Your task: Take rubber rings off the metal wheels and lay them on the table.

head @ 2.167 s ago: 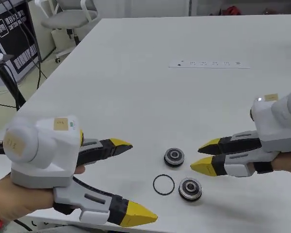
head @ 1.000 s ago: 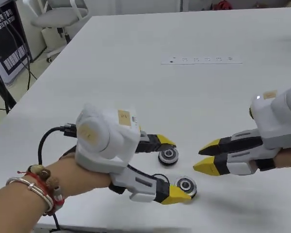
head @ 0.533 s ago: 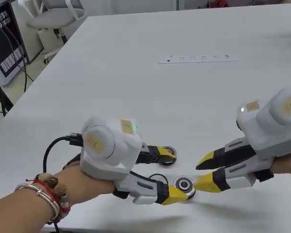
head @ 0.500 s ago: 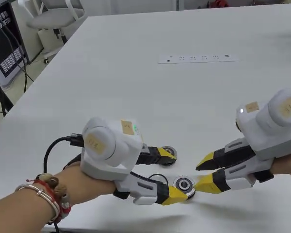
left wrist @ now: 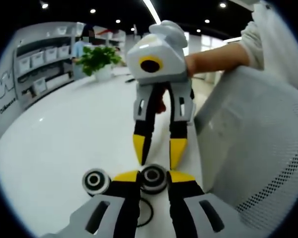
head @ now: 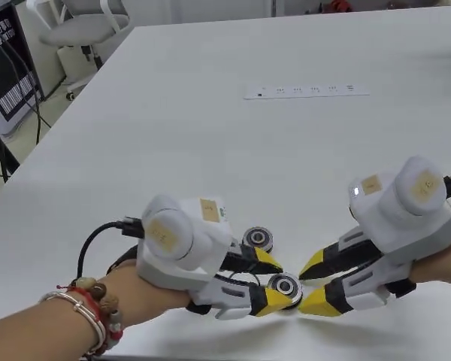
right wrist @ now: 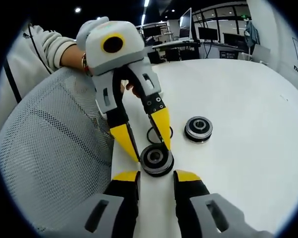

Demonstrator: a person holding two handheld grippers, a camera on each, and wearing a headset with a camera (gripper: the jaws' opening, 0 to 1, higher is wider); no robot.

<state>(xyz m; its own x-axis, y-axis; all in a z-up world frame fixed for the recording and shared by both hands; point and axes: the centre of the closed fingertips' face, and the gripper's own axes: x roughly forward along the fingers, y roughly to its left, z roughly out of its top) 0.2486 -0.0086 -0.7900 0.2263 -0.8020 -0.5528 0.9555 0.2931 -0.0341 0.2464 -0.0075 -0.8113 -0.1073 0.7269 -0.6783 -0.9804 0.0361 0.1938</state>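
Both tongs have closed in on the near wheel [right wrist: 156,159] at the worktop [head: 210,135] edge: left tongs [head: 274,281] now pinching it, right tongs [head: 310,284] spread at its rim, so ring pull looks next; loose ring [right wrist: 150,136] lies beside.

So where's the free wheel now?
Head view, lower centre: the free wheel lies on the table beside the left gripper, just beyond the gripped wheel.
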